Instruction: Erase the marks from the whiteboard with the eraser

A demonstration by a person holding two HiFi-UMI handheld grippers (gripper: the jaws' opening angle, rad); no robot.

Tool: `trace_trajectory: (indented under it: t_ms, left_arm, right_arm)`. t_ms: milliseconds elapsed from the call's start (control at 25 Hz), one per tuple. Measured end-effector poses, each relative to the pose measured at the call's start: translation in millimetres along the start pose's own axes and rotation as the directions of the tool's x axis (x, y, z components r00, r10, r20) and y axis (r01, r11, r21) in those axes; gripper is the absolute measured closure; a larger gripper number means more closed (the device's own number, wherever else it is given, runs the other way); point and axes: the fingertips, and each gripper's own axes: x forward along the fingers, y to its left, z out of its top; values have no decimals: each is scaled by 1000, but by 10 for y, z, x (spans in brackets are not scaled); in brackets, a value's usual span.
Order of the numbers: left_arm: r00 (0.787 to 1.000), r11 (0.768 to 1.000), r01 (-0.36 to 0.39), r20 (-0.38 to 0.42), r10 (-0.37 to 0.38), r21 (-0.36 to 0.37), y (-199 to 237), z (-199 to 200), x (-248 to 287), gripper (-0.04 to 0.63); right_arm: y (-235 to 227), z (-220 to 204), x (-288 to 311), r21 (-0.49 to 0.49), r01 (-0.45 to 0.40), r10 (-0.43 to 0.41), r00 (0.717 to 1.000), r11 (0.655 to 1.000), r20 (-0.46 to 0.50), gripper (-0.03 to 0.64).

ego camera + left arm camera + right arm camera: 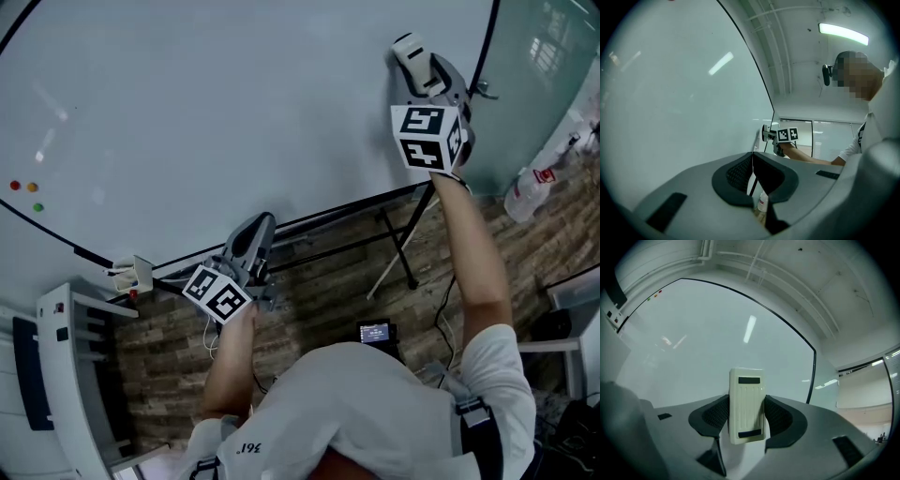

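1. Head view: The whiteboard [234, 103] fills the upper left. The right gripper [424, 73] is raised at about one o'clock, close to the board's right edge. The pale eraser [411, 49] is at its tip, against the surface or just off it; I can't tell which from here. That reach puts the eraser where wiping would be done. The left gripper [251, 240] hangs low at about seven o'clock by the bottom frame, probably to keep out of the wiping path. Three small coloured magnets [25, 190] sit at nine o'clock.

2. Left gripper view: The left gripper [752, 164] has its jaws pressed together with nothing between them, so it looks idle. It points along the board, and the right gripper [774, 136] shows just off centre toward four o'clock.

3. Right gripper view: The right gripper [746, 417] pinches the eraser [746, 401] by its long sides, upright. This leaves the eraser's far face free to meet the whiteboard [717, 333]. The surface ahead shows only light reflections and no marks I can see, so the job looks nearly finished.
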Motion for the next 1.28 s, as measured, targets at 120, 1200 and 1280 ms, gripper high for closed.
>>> trace_trajectory:
  t_ms: [120, 1200, 1280]
  left_arm:
    - [1000, 1000, -2, 8, 2, 3, -8, 58, -182, 589]
    - [997, 992, -74, 19, 76, -102, -156, 34, -2571, 589]
    - [997, 991, -72, 15, 74, -109, -179, 4, -2646, 589]
  right_arm:
    - [127, 3, -220, 14, -29, 29, 1000, 999, 1, 365]
    - [2403, -74, -2749, 353, -289, 356, 924, 890, -141, 365]
    - [2448, -105, -2875, 365, -289, 363, 920, 885, -149, 365]
